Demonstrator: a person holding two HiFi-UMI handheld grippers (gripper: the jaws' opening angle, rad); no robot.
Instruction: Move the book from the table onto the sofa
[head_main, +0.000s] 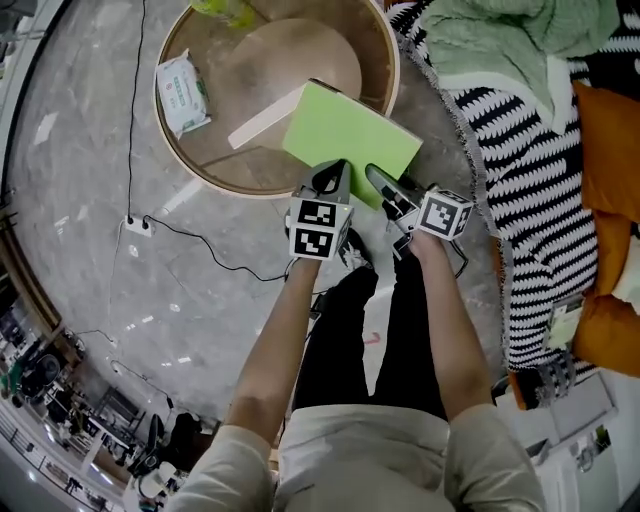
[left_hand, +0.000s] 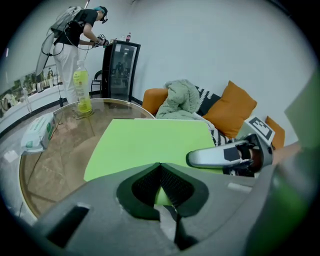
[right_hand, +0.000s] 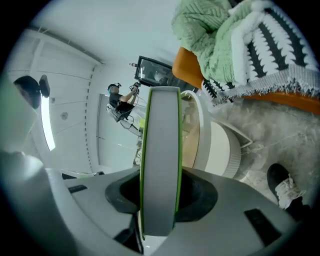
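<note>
The green book (head_main: 350, 135) is lifted off the near right edge of the round glass-topped table (head_main: 230, 180). My left gripper (head_main: 335, 172) is shut on the book's near edge, with green showing between its pads (left_hand: 160, 187). My right gripper (head_main: 378, 178) is shut on the book beside it. In the right gripper view the book's grey page edge (right_hand: 160, 165) stands upright between the jaws. The book's flat cover (left_hand: 150, 142) fills the left gripper view, with a finger of the right gripper (left_hand: 220, 157) at its right edge. The sofa (head_main: 520, 150) lies to the right.
A tissue pack (head_main: 182, 92) and a yellow-green bottle (left_hand: 82, 92) stand on the table. The sofa carries a striped throw, a green blanket (head_main: 500, 40) and orange cushions (head_main: 610, 150). A cable (head_main: 190, 240) runs over the floor. A person (left_hand: 75, 35) stands by a black fridge (left_hand: 120, 70).
</note>
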